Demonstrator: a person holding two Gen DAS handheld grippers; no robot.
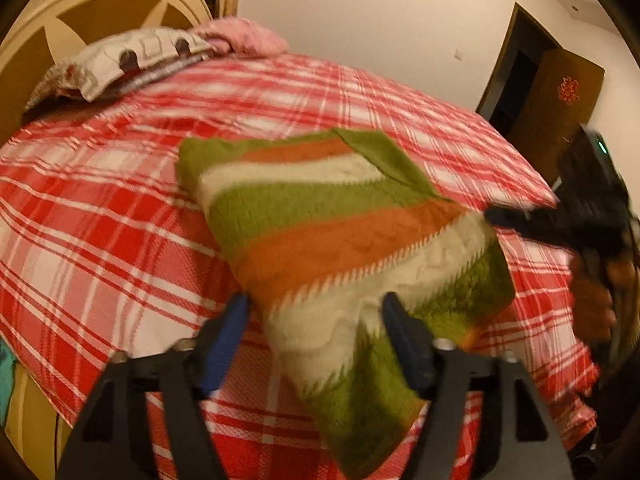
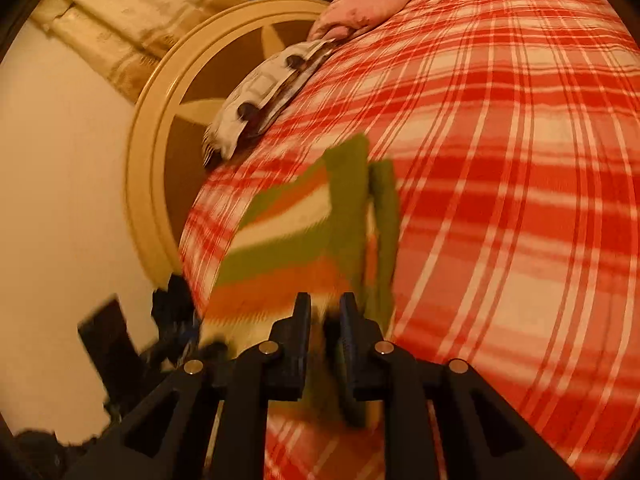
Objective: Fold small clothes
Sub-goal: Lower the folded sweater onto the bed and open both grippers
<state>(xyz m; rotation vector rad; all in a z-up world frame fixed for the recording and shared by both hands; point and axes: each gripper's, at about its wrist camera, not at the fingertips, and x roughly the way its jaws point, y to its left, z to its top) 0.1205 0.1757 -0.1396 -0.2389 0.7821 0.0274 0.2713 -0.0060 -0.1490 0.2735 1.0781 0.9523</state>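
Observation:
A folded knit garment (image 1: 340, 232) striped green, orange and cream lies on the red plaid bedspread (image 1: 100, 240). My left gripper (image 1: 318, 320) stands open and wide at its near corner. The blue fingers (image 1: 234, 320) straddle the cloth without pinching it. In the right wrist view my right gripper (image 2: 326, 316) is shut on the garment's (image 2: 288, 248) near edge, with fabric bunched in the narrow gap between the pads. The left wrist view shows that right gripper (image 1: 498, 214) at the garment's right corner, held by a hand (image 1: 592, 300). The left gripper (image 2: 176, 308) appears blurred at the lower left.
At the head of the bed lie a patterned pillow (image 1: 120, 64) and a pink cloth (image 1: 244, 36), against a round beige headboard (image 1: 80, 8). A brown door (image 1: 560, 92) stands beyond the bed's far corner. Curtains (image 2: 120, 20) hang by the headboard.

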